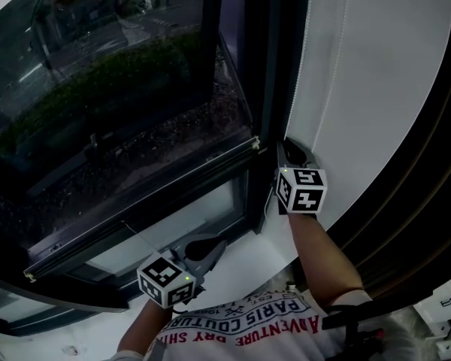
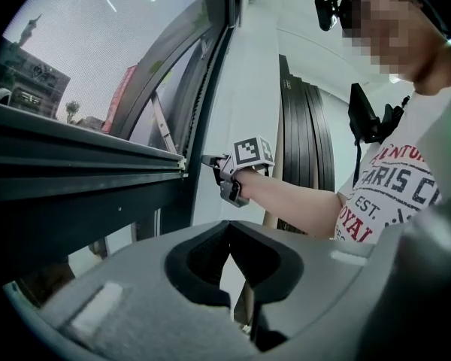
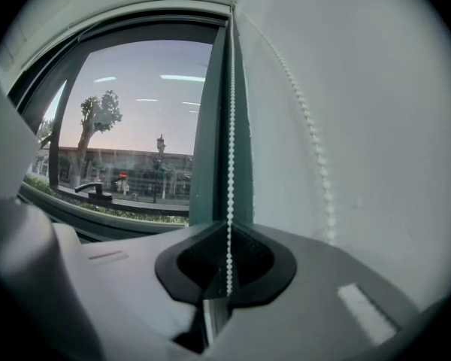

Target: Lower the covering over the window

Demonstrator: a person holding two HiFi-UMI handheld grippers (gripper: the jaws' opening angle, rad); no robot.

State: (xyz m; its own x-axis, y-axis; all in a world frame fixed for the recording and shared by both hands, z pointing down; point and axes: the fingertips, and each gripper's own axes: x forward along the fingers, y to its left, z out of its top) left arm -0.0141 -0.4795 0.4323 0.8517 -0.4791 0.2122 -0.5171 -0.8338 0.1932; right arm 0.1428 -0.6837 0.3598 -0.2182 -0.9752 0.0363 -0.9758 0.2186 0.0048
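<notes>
While you look down past your arms, the right gripper (image 1: 288, 147) is up against the right side of the dark window frame (image 1: 270, 66), where the bead chain (image 1: 299, 59) hangs in two strands. In the right gripper view its jaws are clenched on the left strand (image 3: 230, 141): the beads run straight down into the pinch and stop there. The other strand (image 3: 310, 138) curves down just to the right, lying against a white surface (image 1: 391, 74), outside the jaws. You cannot tell from these views whether that white surface is the covering or a wall.

The glass (image 1: 113, 89) to the left of the frame is bare in the head view, with street and greenery showing through it. A tilted-out sash (image 1: 143, 201) runs across below it.

Your left gripper (image 1: 214, 245) sits lower and nearer to you, over the white sill (image 1: 248, 258), well apart from the chain. In the left gripper view its jaws are pressed together with nothing between them, and they point past the sash edge toward your right forearm (image 2: 293, 201). Dark ribbed panels (image 2: 304, 149) stand on the far right, beyond that arm.
</notes>
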